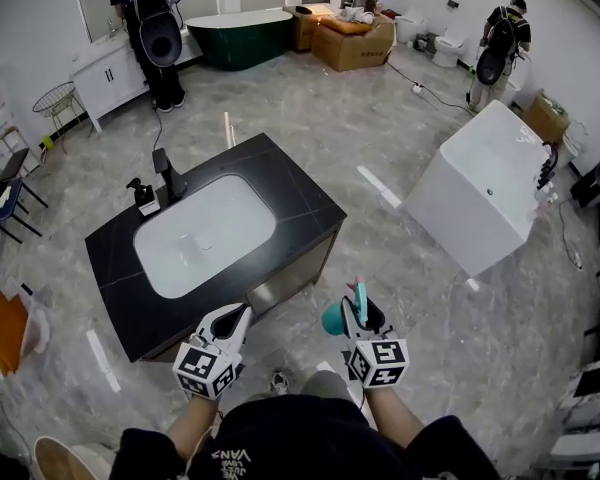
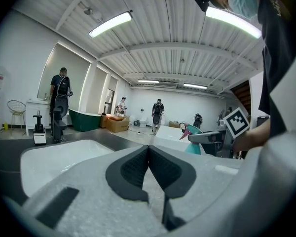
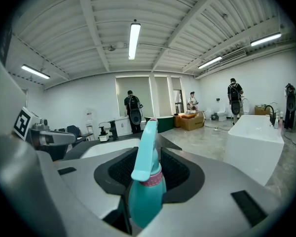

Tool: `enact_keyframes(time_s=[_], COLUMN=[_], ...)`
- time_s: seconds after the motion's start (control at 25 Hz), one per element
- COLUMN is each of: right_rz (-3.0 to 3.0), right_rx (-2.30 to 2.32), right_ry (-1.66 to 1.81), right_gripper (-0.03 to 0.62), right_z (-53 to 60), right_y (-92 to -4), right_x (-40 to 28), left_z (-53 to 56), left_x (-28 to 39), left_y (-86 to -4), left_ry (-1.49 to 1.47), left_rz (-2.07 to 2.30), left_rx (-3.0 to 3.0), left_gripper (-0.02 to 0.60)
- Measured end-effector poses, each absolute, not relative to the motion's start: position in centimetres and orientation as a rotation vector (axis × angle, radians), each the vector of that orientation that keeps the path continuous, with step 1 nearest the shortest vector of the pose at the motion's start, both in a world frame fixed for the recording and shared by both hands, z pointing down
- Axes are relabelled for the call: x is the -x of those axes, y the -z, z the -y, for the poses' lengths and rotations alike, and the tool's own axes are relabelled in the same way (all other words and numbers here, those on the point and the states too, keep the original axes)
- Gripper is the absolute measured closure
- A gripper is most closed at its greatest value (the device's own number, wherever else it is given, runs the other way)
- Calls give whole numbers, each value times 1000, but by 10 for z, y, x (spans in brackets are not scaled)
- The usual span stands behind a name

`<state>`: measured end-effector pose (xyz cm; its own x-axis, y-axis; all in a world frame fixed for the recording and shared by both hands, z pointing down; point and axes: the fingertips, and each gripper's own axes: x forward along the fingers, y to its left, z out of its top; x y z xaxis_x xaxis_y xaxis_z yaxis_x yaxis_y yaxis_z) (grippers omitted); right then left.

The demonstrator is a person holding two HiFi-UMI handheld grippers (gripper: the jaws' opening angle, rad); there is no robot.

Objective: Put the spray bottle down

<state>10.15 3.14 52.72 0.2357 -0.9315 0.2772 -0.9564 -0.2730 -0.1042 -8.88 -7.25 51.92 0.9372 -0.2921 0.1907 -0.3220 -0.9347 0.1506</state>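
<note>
A teal spray bottle [image 1: 332,318] with a pink collar stands upright between the pads of my right gripper [image 1: 359,311], which is shut on it. In the right gripper view the spray bottle [image 3: 147,184] fills the middle, its trigger head above the right gripper [image 3: 149,156]. My left gripper [image 1: 240,316] is shut and holds nothing; its dark pads meet at the tips of the left gripper [image 2: 148,149]. Both grippers hang just off the near corner of a black vanity counter [image 1: 285,183] with a white sink basin [image 1: 205,233]. The left gripper view shows the spray bottle [image 2: 193,141] off to the right.
A black faucet [image 1: 168,173] and a small dispenser [image 1: 143,196] stand at the counter's far left. A white bathtub [image 1: 485,183] sits to the right, with a green tub [image 1: 242,33] and cardboard boxes [image 1: 355,40] at the back. Two people [image 1: 152,28] [image 1: 500,43] stand far off.
</note>
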Motion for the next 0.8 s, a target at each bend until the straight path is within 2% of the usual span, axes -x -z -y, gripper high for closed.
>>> enact_keyframes(time_s=[0.32,0.8], right_rz=[1848,2006], right_rx=[-2380,-2186], right_ry=[-420,-407], right_gripper=[450,450], right_z=[9,93], right_y=[-526,-525], right_x=[-123,-189], left_z=[100,152], left_x=[74,30], left_y=[-529,-528], left_ry=[-252,-216], left_rz=[479,747], left_rx=[-2886,-2800], left_gripper=[571,571])
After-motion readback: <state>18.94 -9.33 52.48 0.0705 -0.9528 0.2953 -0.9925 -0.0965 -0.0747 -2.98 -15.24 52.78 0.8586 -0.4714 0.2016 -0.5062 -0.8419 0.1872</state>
